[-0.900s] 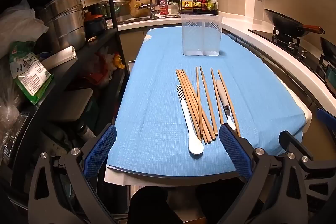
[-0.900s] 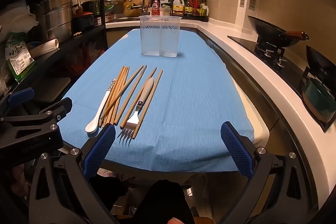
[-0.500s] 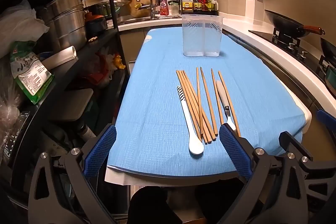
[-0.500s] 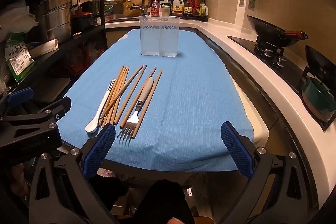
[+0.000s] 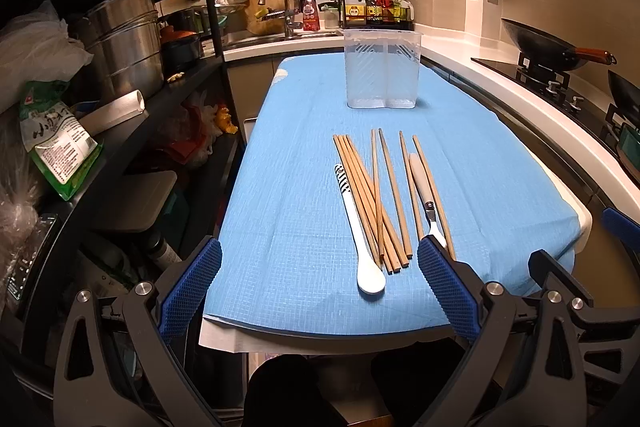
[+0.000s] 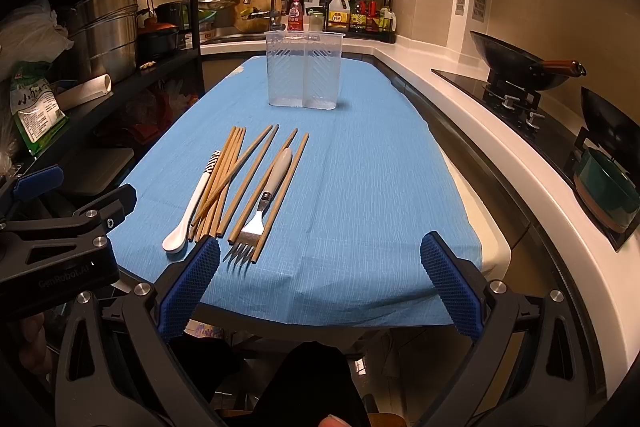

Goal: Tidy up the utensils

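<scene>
Several wooden chopsticks (image 5: 378, 195) (image 6: 236, 175) lie side by side on the blue cloth (image 5: 288, 195) (image 6: 368, 187). A white spoon (image 5: 360, 239) (image 6: 192, 211) rests at their left, and a fork with a pale handle (image 5: 424, 191) (image 6: 268, 195) lies among those on the right. A clear two-compartment holder (image 5: 382, 73) (image 6: 305, 73) stands upright and empty behind them. My left gripper (image 5: 318, 285) and my right gripper (image 6: 318, 285) hover at the table's near edge, both open and holding nothing. The left gripper's body (image 6: 60, 239) shows at the left of the right wrist view.
A black shelf rack (image 5: 120, 115) with steel pots (image 5: 120, 39) and bags stands to the left of the table. A white counter (image 6: 500, 147) with a hob and woks (image 6: 516, 63) runs along the right. A sink and a bottle rack (image 5: 376, 3) sit at the back.
</scene>
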`<state>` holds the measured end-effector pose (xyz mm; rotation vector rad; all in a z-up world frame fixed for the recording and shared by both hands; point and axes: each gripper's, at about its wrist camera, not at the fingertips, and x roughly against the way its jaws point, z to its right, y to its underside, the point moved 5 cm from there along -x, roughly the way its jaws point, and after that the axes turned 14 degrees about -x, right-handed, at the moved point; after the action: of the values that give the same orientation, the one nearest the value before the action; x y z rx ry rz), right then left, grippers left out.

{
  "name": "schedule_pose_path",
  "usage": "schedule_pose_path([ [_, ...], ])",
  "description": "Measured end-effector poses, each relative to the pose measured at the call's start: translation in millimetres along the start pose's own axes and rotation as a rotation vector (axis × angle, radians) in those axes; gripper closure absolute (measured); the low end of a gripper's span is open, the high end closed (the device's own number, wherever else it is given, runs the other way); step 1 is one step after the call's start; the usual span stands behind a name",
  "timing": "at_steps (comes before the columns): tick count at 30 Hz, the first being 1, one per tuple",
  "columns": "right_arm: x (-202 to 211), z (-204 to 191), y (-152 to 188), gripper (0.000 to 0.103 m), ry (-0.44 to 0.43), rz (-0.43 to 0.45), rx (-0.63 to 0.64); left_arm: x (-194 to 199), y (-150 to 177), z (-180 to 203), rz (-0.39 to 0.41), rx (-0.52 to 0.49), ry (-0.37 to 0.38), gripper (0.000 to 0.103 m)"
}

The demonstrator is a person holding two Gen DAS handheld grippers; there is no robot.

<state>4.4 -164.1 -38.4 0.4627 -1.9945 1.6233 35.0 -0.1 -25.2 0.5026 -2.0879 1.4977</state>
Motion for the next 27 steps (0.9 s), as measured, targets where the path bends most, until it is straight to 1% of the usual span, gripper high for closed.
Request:
schedule_pose_path([
  [13, -0.4, 1.8, -1.0, 0.005, 0.0, 0.0, 0.001, 0.3, -3.0, 5.5, 0.001, -0.001, -0.001, 0.008],
  [27, -1.3, 1.8, -1.5, 0.005, 0.0, 0.0, 0.003, -3.9, -1.6, -0.6, 0.002, 0.0, -0.001, 0.008],
])
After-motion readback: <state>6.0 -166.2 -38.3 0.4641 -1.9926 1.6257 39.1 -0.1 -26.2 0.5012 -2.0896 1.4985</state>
